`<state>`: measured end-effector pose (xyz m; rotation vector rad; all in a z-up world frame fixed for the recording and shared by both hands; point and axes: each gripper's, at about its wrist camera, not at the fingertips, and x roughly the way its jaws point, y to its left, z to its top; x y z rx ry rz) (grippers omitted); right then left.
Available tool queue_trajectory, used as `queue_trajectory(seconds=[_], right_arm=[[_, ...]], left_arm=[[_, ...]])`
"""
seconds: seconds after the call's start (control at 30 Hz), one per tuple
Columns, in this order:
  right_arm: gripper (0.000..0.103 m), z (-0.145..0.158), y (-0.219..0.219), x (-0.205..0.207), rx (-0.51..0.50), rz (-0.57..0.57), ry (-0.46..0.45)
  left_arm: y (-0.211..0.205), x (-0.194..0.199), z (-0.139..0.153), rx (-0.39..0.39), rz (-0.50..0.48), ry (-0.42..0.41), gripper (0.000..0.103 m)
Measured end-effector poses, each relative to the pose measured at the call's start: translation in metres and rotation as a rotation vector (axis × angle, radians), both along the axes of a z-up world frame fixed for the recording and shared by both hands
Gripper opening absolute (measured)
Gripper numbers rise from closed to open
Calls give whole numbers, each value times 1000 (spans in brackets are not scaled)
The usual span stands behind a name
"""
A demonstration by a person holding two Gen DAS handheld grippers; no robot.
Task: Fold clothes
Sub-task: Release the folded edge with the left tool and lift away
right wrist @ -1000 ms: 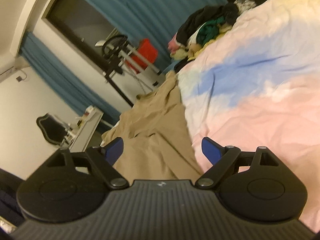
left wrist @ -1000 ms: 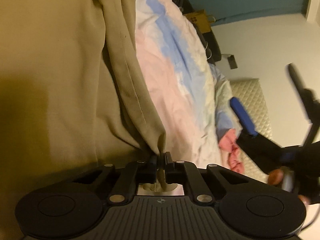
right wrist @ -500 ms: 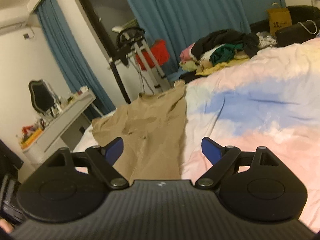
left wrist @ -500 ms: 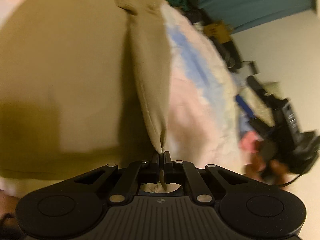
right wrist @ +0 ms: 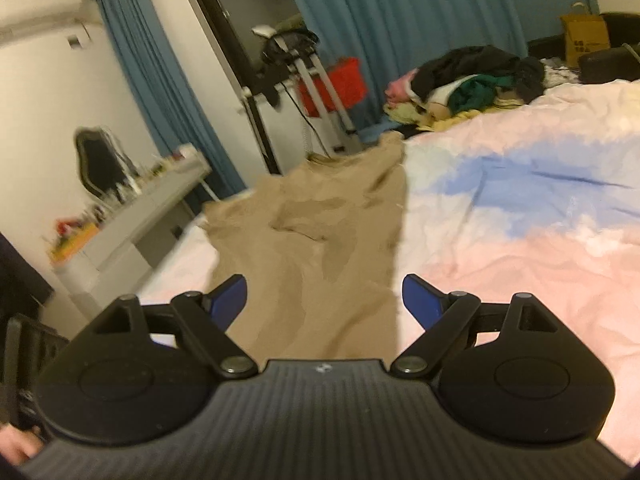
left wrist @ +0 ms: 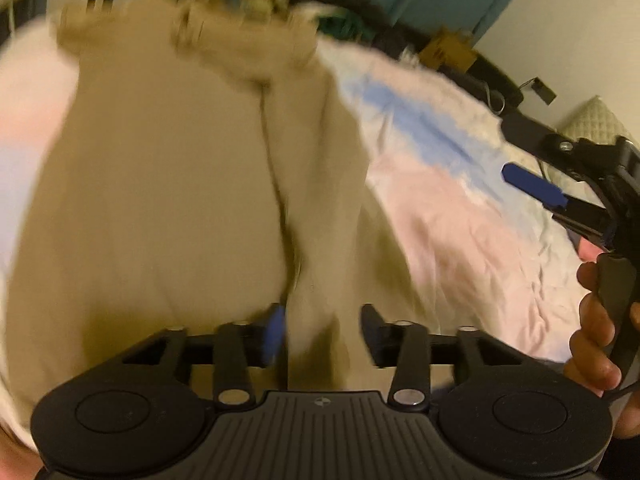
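Observation:
Tan trousers [left wrist: 168,200] lie spread lengthwise on the bed and show in the right wrist view as tan trousers [right wrist: 320,240]. My left gripper [left wrist: 322,334] hovers over their near end with its jaws opening. A fold of the tan cloth still stands between the jaws, and the pads no longer pinch it. The picture is blurred by motion. My right gripper [right wrist: 324,300] is open and holds nothing above the trousers' near end. It also appears at the right as my right gripper [left wrist: 532,184], held by a hand [left wrist: 592,332].
The bed cover [right wrist: 520,220] is pink, blue and white. A pile of clothes [right wrist: 468,80] sits at the far end of the bed. Blue curtains [right wrist: 420,12], a red box [right wrist: 340,84], a dressing table [right wrist: 132,216] and a paper bag [right wrist: 584,36] stand around the bed.
My left gripper, shut on the trousers' edge a moment ago, has opened and risen, and its view has swung toward the far end. The right gripper has rolled level and stayed open.

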<state>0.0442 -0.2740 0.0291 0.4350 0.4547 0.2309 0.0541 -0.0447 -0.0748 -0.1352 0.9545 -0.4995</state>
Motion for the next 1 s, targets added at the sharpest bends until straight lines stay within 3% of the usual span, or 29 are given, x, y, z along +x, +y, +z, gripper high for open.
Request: queue_trajectory(seconds=[0.07, 0.2, 0.37, 0.57, 0.77, 1.0], right_arm=[[86, 3, 1, -1, 1, -16, -38], [86, 3, -3, -3, -11, -81, -68], [86, 5, -11, -11, -28, -163, -131], [86, 0, -12, -11, -26, -202, -152], [86, -8, -4, -11, -53, -214, -146], [86, -10, 8, -10, -63, -194, -164]], left_arm=[[-4, -5, 18, 20, 2, -93, 64], [-14, -21, 52, 58, -35, -289, 77], [-20, -31, 75, 77, -18, -412, 90], [-16, -33, 75, 57, 16, -479, 95], [3, -34, 51, 92, 58, -495, 97], [22, -38, 42, 98, 105, -511, 103]])
